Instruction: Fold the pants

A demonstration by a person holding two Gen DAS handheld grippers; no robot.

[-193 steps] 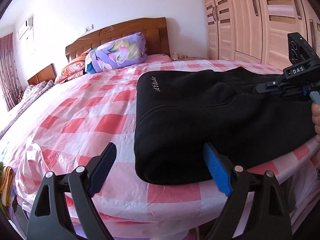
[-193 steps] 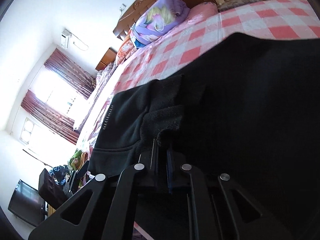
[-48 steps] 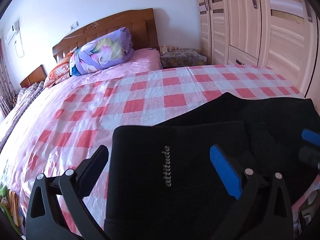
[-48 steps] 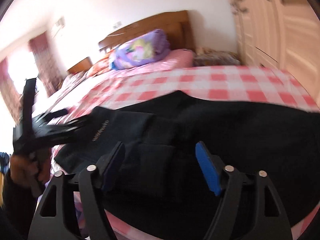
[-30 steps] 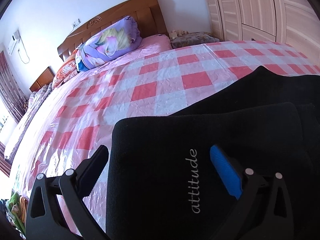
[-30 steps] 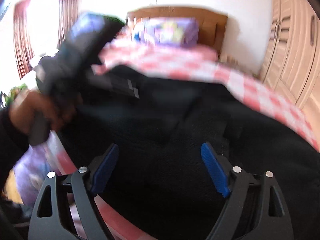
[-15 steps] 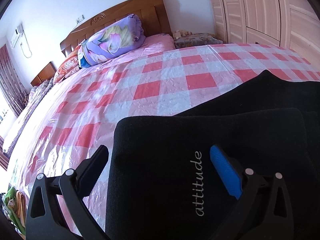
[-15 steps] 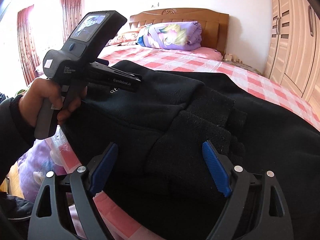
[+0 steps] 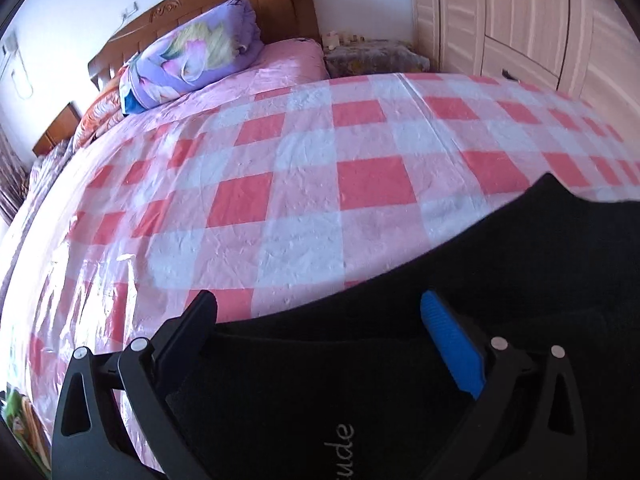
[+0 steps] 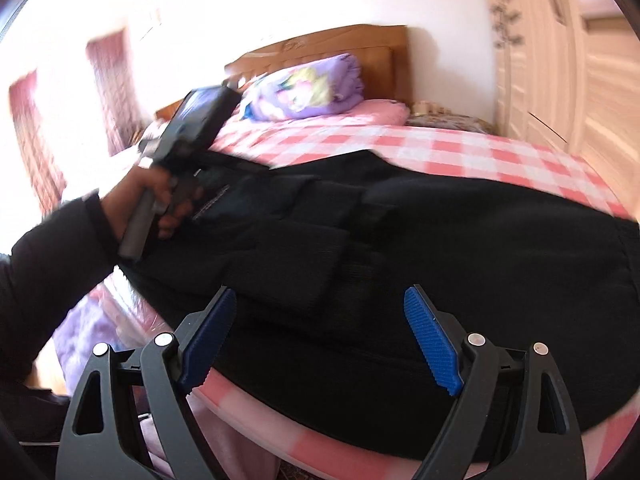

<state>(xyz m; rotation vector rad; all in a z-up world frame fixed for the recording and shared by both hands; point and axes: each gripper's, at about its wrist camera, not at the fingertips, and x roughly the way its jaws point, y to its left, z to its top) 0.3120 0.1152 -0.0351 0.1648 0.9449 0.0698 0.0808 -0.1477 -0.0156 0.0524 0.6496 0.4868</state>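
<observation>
Black pants (image 9: 400,380) lie folded near the front edge of the bed, with grey lettering (image 9: 344,448) on the top layer. My left gripper (image 9: 320,320) hovers open over their far left corner; the cloth lies below its spread fingers and neither pad presses it. In the right wrist view the pants (image 10: 420,248) form a thick dark stack. My right gripper (image 10: 320,304) stands open just in front of them, above the bed's edge, holding nothing. A person's hand (image 10: 160,200) holds the left tool over the stack's left end.
A pink and white checked sheet (image 9: 300,200) covers the bed beyond the pants. A rolled purple quilt (image 9: 192,60) lies by the wooden headboard (image 9: 224,8). Wardrobe doors (image 9: 520,20) stand to the right, with a small nightstand (image 9: 372,56) beside them.
My left gripper has slid forward over the pants, so the lettering sits lower in its view. My right gripper has drawn back and rolled; the bed edge now shows under its fingers.
</observation>
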